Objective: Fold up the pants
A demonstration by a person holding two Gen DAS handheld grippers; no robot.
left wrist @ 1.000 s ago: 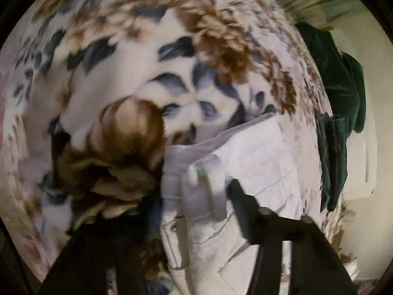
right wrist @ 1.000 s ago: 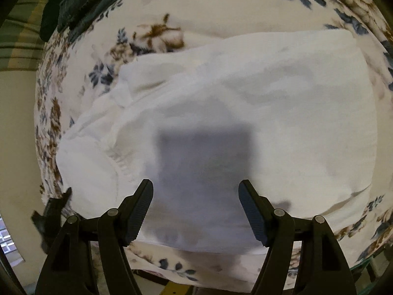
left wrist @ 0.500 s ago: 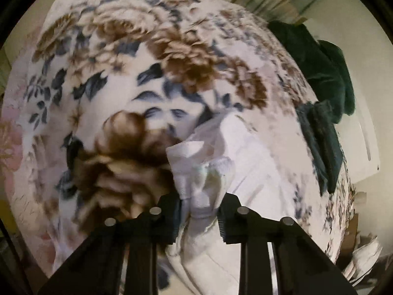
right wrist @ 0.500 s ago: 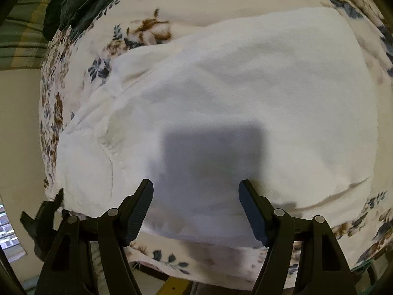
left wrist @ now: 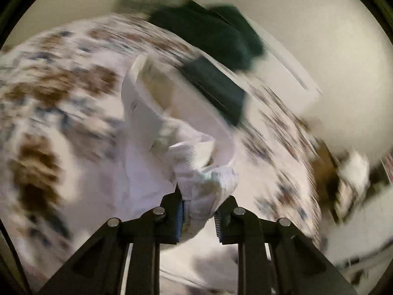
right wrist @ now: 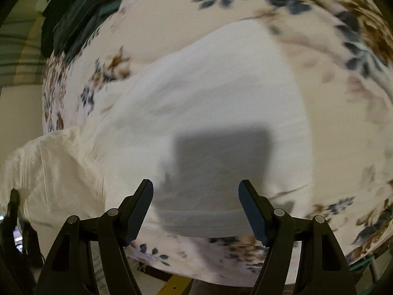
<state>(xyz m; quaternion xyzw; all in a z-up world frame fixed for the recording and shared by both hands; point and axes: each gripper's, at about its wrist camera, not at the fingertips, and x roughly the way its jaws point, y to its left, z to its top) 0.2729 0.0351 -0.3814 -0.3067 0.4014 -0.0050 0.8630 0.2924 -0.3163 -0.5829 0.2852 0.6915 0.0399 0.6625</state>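
Note:
White pants [right wrist: 208, 103] lie spread on a floral bedspread [right wrist: 343, 113]. In the left wrist view my left gripper [left wrist: 199, 215] is shut on a bunched part of the white pants [left wrist: 203, 186] and holds it lifted above the bed; the view is motion-blurred. In the right wrist view my right gripper [right wrist: 195, 204] is open and empty, hovering above the near part of the pants, with its shadow on the cloth. The raised part of the pants shows at the left edge [right wrist: 49, 172].
Dark green clothes [left wrist: 213, 39] lie at the far edge of the bed, also in the right wrist view [right wrist: 78, 12]. A pale wall [left wrist: 331, 36] stands behind. The bed's near edge [right wrist: 196, 258] is below my right gripper.
My left gripper closed on the edge of the pants and lifted it up and away from the bedspread. My right gripper stayed open and drifted slightly over the pants.

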